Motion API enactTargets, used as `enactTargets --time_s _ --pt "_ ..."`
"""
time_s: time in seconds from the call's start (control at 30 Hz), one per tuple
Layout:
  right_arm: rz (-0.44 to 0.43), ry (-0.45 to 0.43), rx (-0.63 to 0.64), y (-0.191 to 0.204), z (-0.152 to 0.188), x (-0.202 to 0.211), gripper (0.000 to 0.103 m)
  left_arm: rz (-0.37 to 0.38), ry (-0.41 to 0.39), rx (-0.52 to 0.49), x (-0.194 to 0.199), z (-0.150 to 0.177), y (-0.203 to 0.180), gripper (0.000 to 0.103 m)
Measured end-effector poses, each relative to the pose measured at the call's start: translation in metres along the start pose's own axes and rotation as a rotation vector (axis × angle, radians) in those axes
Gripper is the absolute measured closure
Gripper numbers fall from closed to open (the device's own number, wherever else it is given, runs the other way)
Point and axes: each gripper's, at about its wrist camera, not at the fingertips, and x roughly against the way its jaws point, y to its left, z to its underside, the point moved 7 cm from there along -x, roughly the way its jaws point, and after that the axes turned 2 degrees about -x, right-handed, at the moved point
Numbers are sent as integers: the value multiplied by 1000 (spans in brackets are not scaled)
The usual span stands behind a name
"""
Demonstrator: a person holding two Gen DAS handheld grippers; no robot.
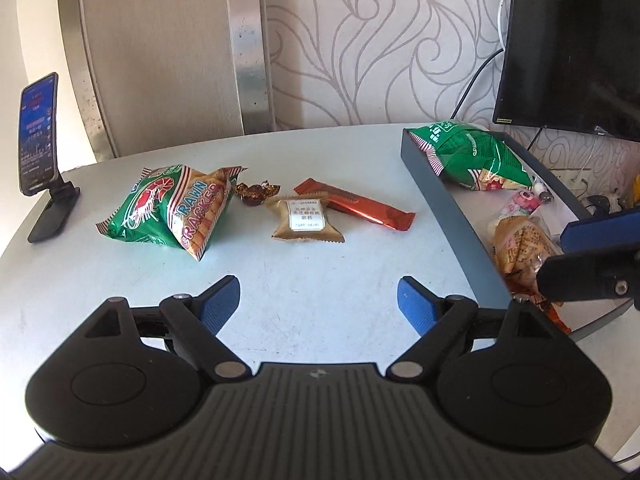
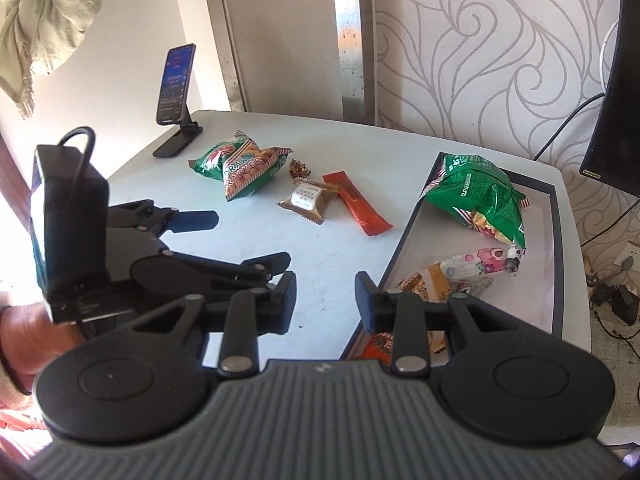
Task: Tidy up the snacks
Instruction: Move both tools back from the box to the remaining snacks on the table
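Two green prawn cracker bags [image 1: 172, 208] [image 2: 236, 168] lie on the white table, one overlapping the other. To their right are a small foil candy [image 1: 256, 192], a gold packet [image 1: 306, 220] [image 2: 306, 200] and a red bar [image 1: 356, 204] [image 2: 356, 204]. A dark tray [image 1: 440, 200] [image 2: 404, 236] on the right holds a green bag [image 1: 472, 152] [image 2: 476, 196], a pink packet [image 2: 480, 264] and a yellow packet [image 1: 520, 248]. My left gripper [image 1: 320, 300] [image 2: 240, 240] is open over bare table in front of the loose snacks. My right gripper [image 2: 326, 304] [image 1: 554, 256] is open and empty at the tray's near left wall.
A phone on a stand [image 1: 38, 136] [image 2: 176, 84] sits at the table's far left corner. A dark monitor [image 1: 572, 40] hangs behind the tray, with cables beside it. A patterned wall runs along the back, and a person's hand shows at the left edge.
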Motion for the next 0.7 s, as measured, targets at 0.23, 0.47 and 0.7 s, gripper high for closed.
enactTargets --time_s 0.23,0.47,0.7 --pt "-1 23 32 9 1 -10 65 -23 9 8 -14 -4 5 14" --pt "0 24 37 9 -4 -17 64 -35 2 8 -33 -15 12 14" --pt "14 39 27 2 -7 -25 64 -32 5 7 -56 -28 14 14"
